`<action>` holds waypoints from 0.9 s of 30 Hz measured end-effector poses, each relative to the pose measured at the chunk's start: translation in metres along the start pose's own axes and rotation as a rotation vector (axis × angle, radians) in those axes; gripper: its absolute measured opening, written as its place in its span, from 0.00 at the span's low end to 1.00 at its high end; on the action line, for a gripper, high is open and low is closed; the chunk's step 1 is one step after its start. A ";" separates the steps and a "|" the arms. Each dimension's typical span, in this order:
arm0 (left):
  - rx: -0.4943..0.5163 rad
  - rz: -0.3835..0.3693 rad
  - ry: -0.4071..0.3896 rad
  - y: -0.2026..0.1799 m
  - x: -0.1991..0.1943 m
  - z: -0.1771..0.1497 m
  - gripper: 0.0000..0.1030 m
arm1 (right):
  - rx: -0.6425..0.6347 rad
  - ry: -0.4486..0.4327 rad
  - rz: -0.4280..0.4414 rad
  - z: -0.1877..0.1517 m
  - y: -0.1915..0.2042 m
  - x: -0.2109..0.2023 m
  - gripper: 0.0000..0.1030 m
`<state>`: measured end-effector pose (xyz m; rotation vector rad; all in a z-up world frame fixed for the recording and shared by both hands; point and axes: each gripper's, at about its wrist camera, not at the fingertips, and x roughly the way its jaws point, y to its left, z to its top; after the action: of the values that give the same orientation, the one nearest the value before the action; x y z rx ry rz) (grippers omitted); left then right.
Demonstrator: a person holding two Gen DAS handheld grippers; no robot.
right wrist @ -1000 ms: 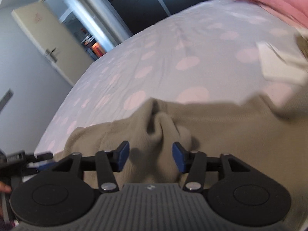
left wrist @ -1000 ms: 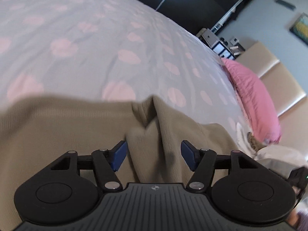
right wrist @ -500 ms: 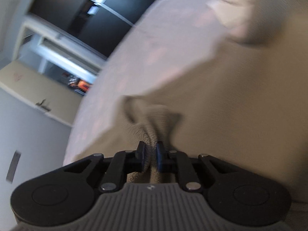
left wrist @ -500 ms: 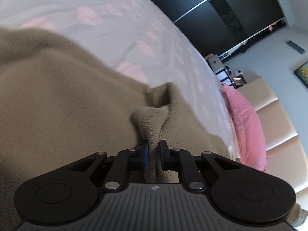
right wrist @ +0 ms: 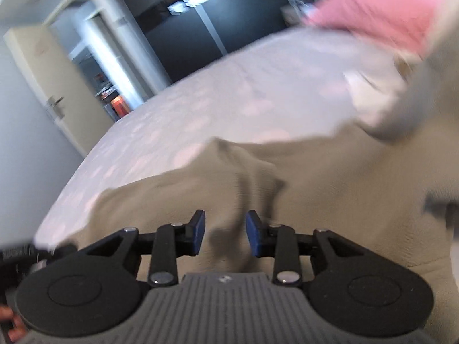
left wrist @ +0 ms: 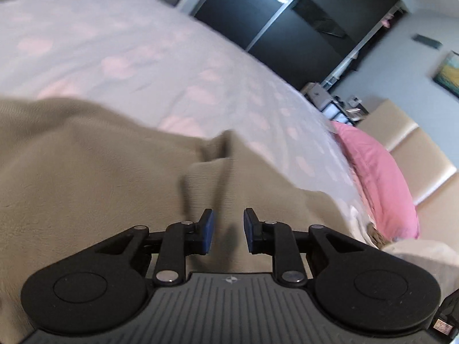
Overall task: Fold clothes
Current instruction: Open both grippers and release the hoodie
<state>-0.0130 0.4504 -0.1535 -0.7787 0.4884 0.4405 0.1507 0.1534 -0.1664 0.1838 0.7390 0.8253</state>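
Beige knit fills the lower half of my left wrist view: the garment (left wrist: 94,177) lies spread on the bed (left wrist: 137,66), whose pale cover carries pink spots. My left gripper (left wrist: 228,230) sits low over the cloth with its blue pads (left wrist: 208,230) parted, nothing between them, and a small raised pucker of fabric stands just ahead of the tips. A pink pillow (left wrist: 378,180) rests at the far right of the bed against a cream padded headboard (left wrist: 413,143), with dark sliding doors (left wrist: 275,20) beyond.

From my right wrist view the same beige garment (right wrist: 330,189) covers the near part of the spotted bed (right wrist: 229,97), much of it blurred. My right gripper (right wrist: 225,235) also has its pads (right wrist: 198,233) apart and empty, a creased ridge of cloth rising just in front. A blurred white cloth (right wrist: 375,94) lies further off to the right, the pink pillow (right wrist: 375,11) beyond it. A cream door (right wrist: 48,77) stands at left.
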 end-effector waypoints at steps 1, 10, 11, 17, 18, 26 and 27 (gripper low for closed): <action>0.031 -0.004 0.013 -0.011 0.000 -0.003 0.19 | -0.051 -0.001 0.001 -0.003 0.013 -0.002 0.33; 0.211 0.043 0.161 -0.041 0.016 -0.056 0.19 | -0.222 0.085 0.001 -0.040 0.042 -0.005 0.31; 0.209 0.047 0.170 -0.039 0.016 -0.057 0.18 | -0.233 0.097 -0.001 -0.043 0.042 -0.004 0.31; 0.201 0.072 0.225 -0.033 0.019 -0.063 0.14 | -0.300 0.170 -0.014 -0.065 0.045 -0.002 0.31; 0.208 0.077 0.231 -0.035 0.016 -0.062 0.14 | -0.311 0.182 -0.017 -0.068 0.045 -0.001 0.32; 0.292 0.141 0.205 -0.057 -0.035 -0.040 0.28 | -0.305 0.143 -0.045 -0.035 0.038 -0.073 0.61; 0.279 0.141 0.202 -0.058 -0.042 -0.036 0.29 | -0.290 0.131 -0.065 -0.028 0.033 -0.083 0.61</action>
<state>-0.0239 0.3787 -0.1198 -0.5228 0.7791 0.4152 0.0751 0.1117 -0.1298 -0.1540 0.7350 0.8783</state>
